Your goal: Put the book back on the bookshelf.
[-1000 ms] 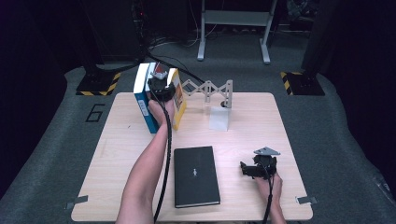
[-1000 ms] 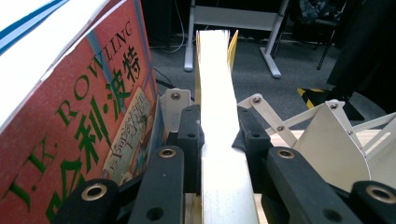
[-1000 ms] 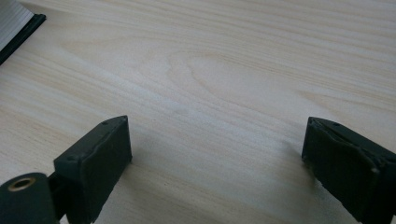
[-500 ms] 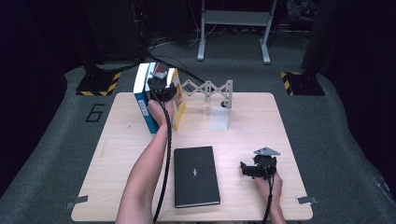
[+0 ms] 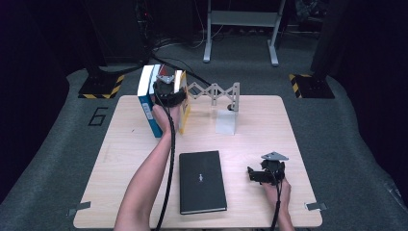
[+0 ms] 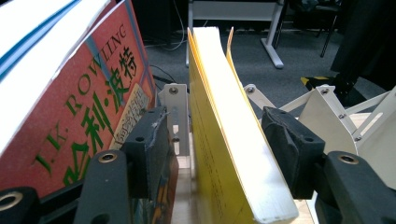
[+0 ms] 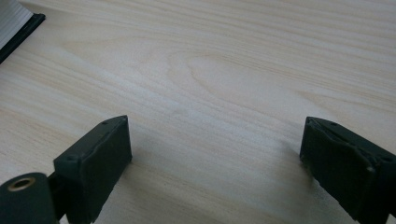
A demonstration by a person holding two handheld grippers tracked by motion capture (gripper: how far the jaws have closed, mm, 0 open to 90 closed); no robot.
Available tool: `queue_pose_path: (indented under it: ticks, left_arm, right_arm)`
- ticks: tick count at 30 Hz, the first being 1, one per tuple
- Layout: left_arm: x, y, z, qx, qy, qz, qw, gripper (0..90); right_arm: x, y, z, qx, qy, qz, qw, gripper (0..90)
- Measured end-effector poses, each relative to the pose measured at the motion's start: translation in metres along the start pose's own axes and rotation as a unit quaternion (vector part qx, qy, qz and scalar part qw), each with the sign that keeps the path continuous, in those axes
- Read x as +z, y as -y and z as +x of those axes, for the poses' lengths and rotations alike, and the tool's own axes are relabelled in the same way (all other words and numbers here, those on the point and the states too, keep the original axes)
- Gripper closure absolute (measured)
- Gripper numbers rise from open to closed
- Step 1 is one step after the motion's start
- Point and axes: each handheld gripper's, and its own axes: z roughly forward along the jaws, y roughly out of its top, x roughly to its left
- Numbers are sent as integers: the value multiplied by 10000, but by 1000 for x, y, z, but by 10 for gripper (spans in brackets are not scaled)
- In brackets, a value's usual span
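1. 2 grippers are in my hands: my left gripper [image 5: 168, 91] is up at the far left of the desk [image 5: 288, 130], and my right gripper [image 5: 266, 173] rests low at the near right.
2. My left gripper's jaws stand wide open on either side of the yellow book [image 6: 224, 140]; the right pad is close to its page edge, the left pad sits in the gap beside its cover, and I cannot tell whether either one touches.
3. The yellow book stands upright on its edge, leaning slightly, near the desk's far edge.
4. Just left of it stands a red book [image 6: 88, 107], with a blue-and-white book [image 5: 146, 98] further left.
5. A white folding bookend [image 5: 216, 91] stretches to the right behind the yellow book.
6. My right gripper's jaws are spread wide over bare wood and hold nothing.
7. A black book [image 5: 202, 180] lies flat near the desk's near edge, to the left of my right gripper.
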Motion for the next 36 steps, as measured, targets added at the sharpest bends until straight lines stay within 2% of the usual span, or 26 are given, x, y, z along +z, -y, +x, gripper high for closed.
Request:
queue_pose_path:
  ticks: [9, 15, 21, 24, 27, 36]
  left_arm:
    - [-6, 0, 2, -56, 170, -30, 9998, 366]
    - [-14, 1, 1, 59, 270, -73, 9996, 330]
    - [-25, 5, 1, 68, 437, -126, 9989, 311]
    - [-32, 8, 0, 138, 577, -159, 9981, 295]
    - [-38, 13, -1, 120, 714, -176, 9972, 259]
    - [-54, 27, 2, 388, 1066, 21, 9935, 171]
  right_arm:
    - [0, 0, 0, 0, 2, 8, 10000, 79]
    - [0, 0, 0, -2, -2, 7, 10000, 79]
    - [0, 0, 0, -1, 2, 8, 10000, 80]
    - [0, 0, 0, -2, 3, 10, 10000, 80]
    - [0, 0, 0, -1, 1, 9, 10000, 80]
    - [0, 0, 0, 1, 0, 3, 10000, 81]
